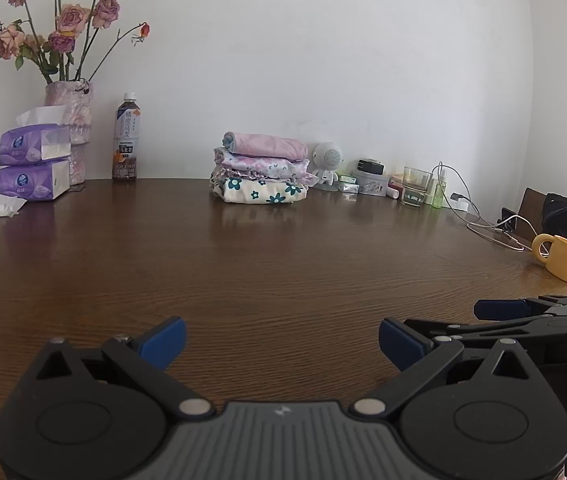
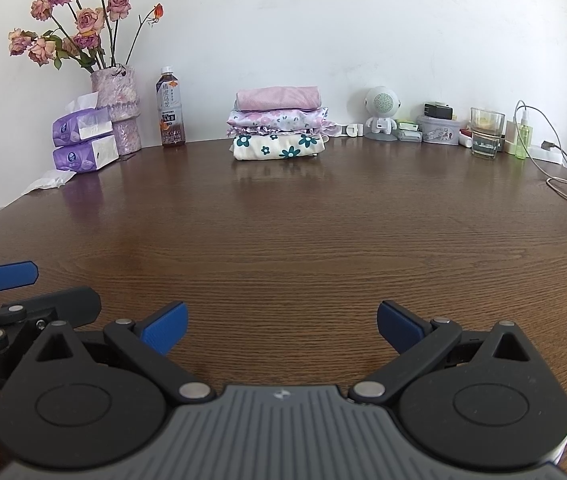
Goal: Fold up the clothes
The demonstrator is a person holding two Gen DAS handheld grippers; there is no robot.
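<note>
Both the left gripper [image 1: 281, 344] and right gripper [image 2: 281, 326] gape wide, empty, low in frame; the folded stack [image 2: 279, 124] sits upper centre, well ahead.

The stack of folded clothes [image 2: 279, 124] sits on the desk [image 2: 283, 240] far ahead of the right gripper [image 2: 282, 328]; the bottle [image 2: 170, 108] stands left of it, the glass [image 2: 486, 132] right.

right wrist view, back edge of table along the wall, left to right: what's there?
Tissue packs → vase of roses → tea bottle → folded clothes stack → white robot speaker → round tin → glass → green spray bottle → charging cable.
</note>
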